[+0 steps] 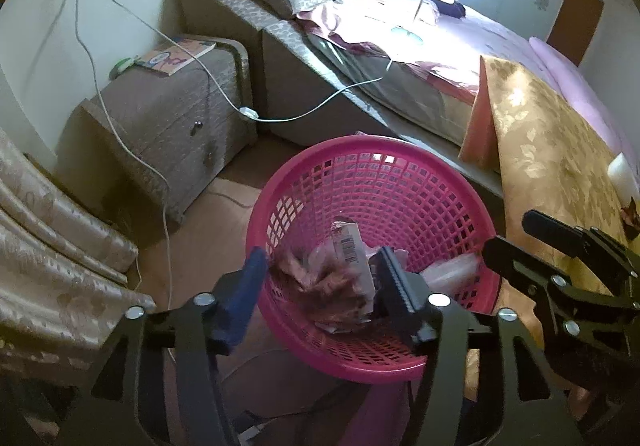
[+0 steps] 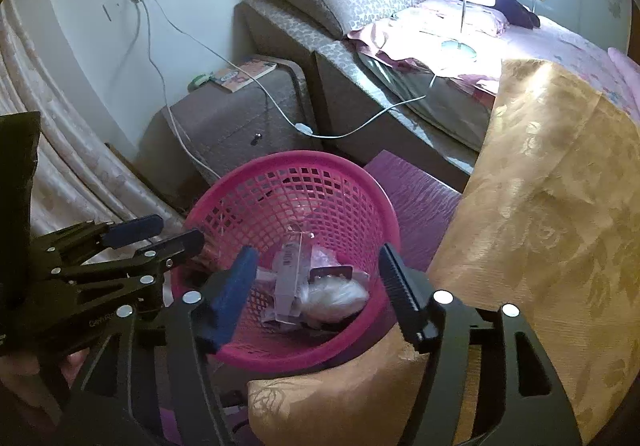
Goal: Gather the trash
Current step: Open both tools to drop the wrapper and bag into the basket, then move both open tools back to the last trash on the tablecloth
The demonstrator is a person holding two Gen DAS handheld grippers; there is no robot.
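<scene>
**Trash sits in the pink basket, both claws wide and empty above it**

Trash (image 1: 344,278) lies heaped at the bottom of the basket (image 1: 320,162), which stands on the floor between the nightstand (image 1: 168,118) and the gold-clothed bench (image 1: 552,150), with the bed (image 1: 400,86) behind.

Going left to right in the left wrist view: a brownish crumpled wad, then a flattened printed carton, then a clear plastic bag against the right wall. All of it looks light and soft. My guess is that the wad and bag would crush and slip under a pinch, so a bunched fold is the better hold. The carton is stiffer, and its free upper end seems the best place to grip. Its long axis runs from the near side up toward the far wall, and it leans with its top end raised.

The left claw (image 1: 320,286) hovers over the near rim, jaws apart, nothing between them. The right claw (image 2: 316,282) hangs over the basket too, likewise spread and empty; in its view the carton (image 2: 288,278) stands nearly upright beside the bag (image 2: 336,296).
</scene>
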